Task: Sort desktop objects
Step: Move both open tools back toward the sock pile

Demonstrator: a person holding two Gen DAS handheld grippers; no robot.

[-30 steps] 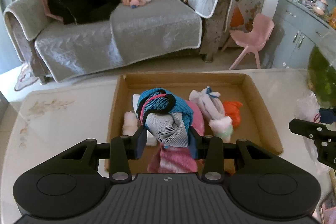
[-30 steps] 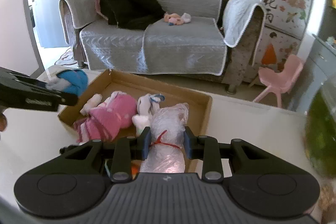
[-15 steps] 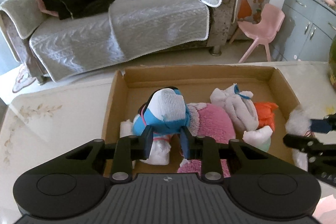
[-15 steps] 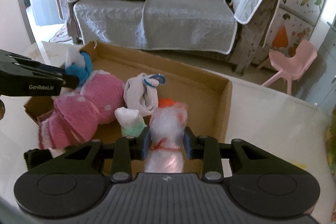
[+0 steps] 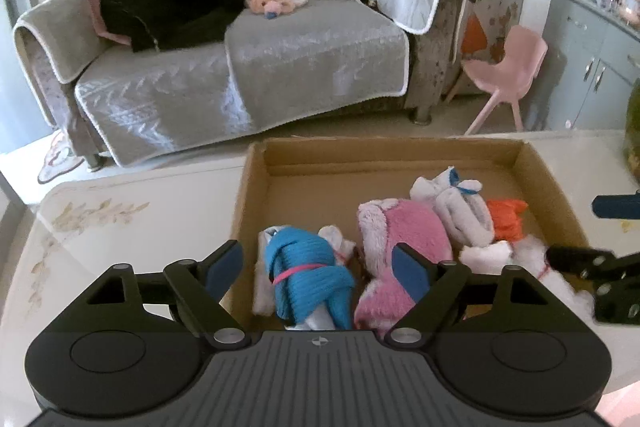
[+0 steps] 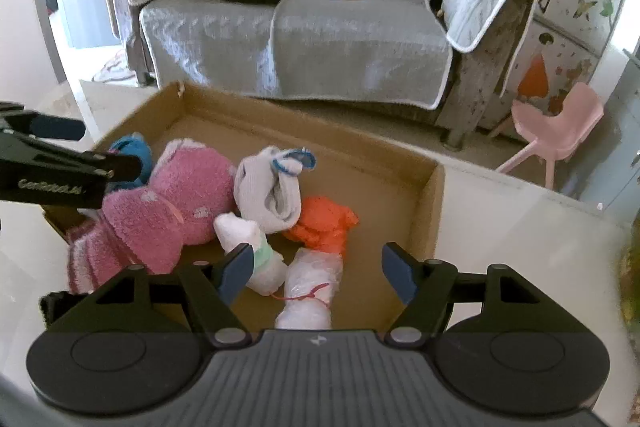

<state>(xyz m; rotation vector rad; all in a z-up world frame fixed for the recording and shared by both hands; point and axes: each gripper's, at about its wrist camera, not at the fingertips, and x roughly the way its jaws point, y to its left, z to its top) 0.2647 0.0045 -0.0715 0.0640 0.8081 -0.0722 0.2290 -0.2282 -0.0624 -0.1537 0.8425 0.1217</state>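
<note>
A shallow cardboard box (image 5: pixel 256 195) (image 6: pixel 434 211) sits on the pale table. My left gripper (image 5: pixel 318 265) is open, with the blue sock bundle (image 5: pixel 308 275) lying loose in the box between its fingers. My right gripper (image 6: pixel 318 267) is open over a white bundle tied with red string (image 6: pixel 310 291), which lies in the box. The box also holds a pink fluffy bundle (image 5: pixel 404 239) (image 6: pixel 176 203), a white sock with blue trim (image 5: pixel 456 207) (image 6: pixel 272 191), an orange bundle (image 5: pixel 506 219) (image 6: pixel 324 223) and a small white one (image 6: pixel 248 243).
The table (image 5: pixel 120 227) has a floral print at its left. A green glass jar (image 5: pixel 634 131) stands at the right edge. Beyond the table are a grey sofa (image 5: pixel 240 67), a pink child's chair (image 5: pixel 504 67) and grey cabinets (image 5: pixel 592 67).
Both grippers have opened. The left one let go of the blue bundle and the right one let go of the white bundle; both bundles now lie in the box.
</note>
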